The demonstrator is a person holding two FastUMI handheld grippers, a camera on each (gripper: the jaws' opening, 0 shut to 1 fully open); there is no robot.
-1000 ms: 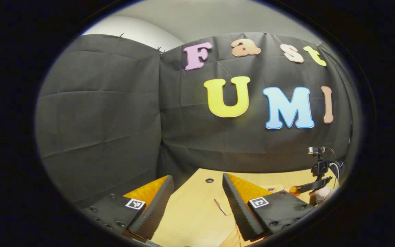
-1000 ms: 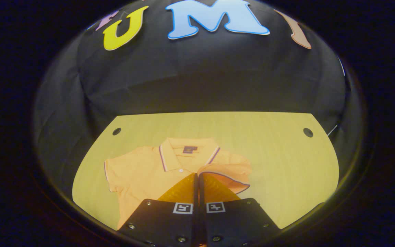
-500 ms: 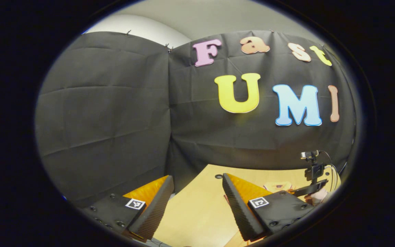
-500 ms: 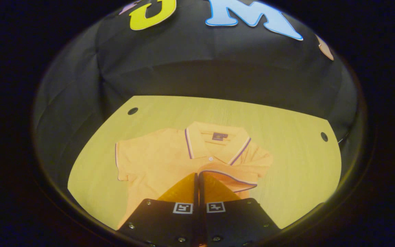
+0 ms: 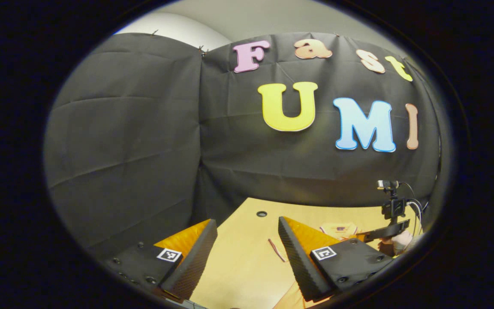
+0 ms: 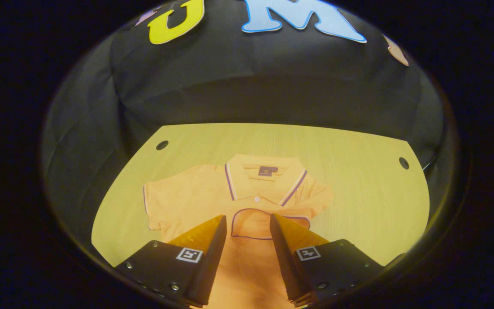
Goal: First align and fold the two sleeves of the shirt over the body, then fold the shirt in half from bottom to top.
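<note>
On the pale wooden table [image 6: 350,171] an orange polo shirt [image 6: 195,199] lies face up, collar [image 6: 264,176] toward twelve o'clock in the right gripper view. One sleeve [image 6: 257,223] is folded across the chest, its dark-piped cuff edge just below the collar's button. The other sleeve [image 6: 155,204] is spread flat toward nine o'clock. The right gripper [image 6: 247,227] hangs over the folded sleeve with its fingers set wide apart, gripping nothing. In the left gripper view the left gripper [image 5: 247,231] is likewise spread wide and empty, above the table's bare corner beside a small round hole [image 5: 261,213]. At four o'clock there, the collar shows past the other gripper, held by a hand [image 5: 399,241].
</note>
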